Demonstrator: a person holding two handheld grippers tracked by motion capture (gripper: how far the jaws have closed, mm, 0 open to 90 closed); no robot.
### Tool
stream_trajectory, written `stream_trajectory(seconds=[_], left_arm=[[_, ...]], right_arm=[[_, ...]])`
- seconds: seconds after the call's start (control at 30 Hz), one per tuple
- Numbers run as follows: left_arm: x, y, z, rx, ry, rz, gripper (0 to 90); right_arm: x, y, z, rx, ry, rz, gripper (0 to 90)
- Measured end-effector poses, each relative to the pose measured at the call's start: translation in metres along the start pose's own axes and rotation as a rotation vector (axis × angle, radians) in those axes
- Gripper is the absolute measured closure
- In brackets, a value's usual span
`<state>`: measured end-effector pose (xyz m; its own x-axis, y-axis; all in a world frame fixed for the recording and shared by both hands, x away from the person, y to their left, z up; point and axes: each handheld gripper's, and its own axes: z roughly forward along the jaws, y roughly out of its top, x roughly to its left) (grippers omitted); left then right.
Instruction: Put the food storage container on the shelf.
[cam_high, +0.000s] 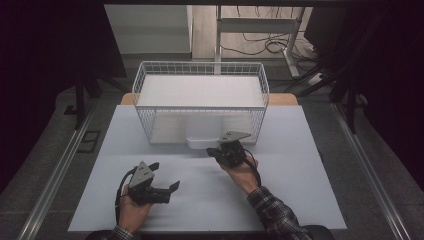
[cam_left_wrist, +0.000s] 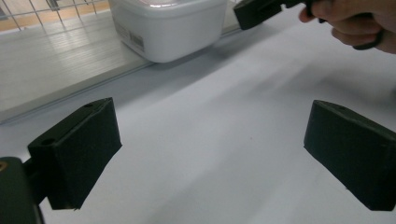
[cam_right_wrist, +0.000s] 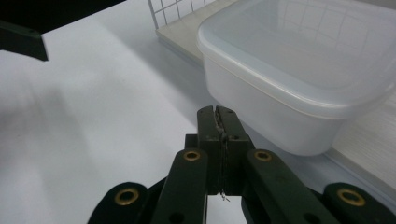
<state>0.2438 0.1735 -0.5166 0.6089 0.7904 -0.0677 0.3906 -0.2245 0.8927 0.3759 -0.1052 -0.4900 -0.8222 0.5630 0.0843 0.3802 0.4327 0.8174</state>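
Whitish, perhaps translucent tub (cam_right_wrist: 299, 88); black tools.

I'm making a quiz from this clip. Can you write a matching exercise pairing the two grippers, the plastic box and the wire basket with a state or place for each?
Things:
1. left black two-jaw gripper
2. right black two-jaw gripper
3. white lidded plastic container
4. white wire basket

States or places:
A. jaws pressed together, nothing between them
B. lies on its side at the far part of the table, mouth towards the person
C. jaws wide apart, nothing between them
D. sticks out of the basket's mouth, by the shut gripper

Pairs: 1-C, 2-A, 3-D, 4-B
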Motion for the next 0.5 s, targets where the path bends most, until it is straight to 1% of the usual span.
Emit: stream_trajectory(seconds=[0.07, 0.2, 0.23, 0.33, 0.4, 0.5], left_arm=[[-0.001, -0.002, -0.003, -0.002, -0.002, 0.001, 2.7], [0.0, -0.004, -0.005, 0.0, -0.003, -0.007, 2.0], [0.0, -0.005, -0.005, 0.002, -0.003, -0.012, 2.0], [0.001, -0.006, -0.006, -0.004, -0.003, -0.012, 1.9], [0.001, -0.006, -0.007, -0.01, -0.001, -0.003, 1.6], [0.001, -0.006, -0.007, -0.012, 0.002, 0.001, 1.5]], right_arm=[[0.0, 0.001, 0.006, 0.011, 0.0, -0.002, 88.8], [0.0, 0.002, 0.012, 0.016, 0.002, -0.002, 88.6], [0.0, 0.003, 0.016, 0.021, -0.004, -0.011, 88.5], [-0.001, 0.005, 0.018, 0.024, -0.009, -0.019, 88.5], [-0.004, 0.006, 0.023, 0.026, -0.013, -0.004, 88.6], [-0.006, 0.007, 0.025, 0.031, -0.017, 0.002, 88.6]])
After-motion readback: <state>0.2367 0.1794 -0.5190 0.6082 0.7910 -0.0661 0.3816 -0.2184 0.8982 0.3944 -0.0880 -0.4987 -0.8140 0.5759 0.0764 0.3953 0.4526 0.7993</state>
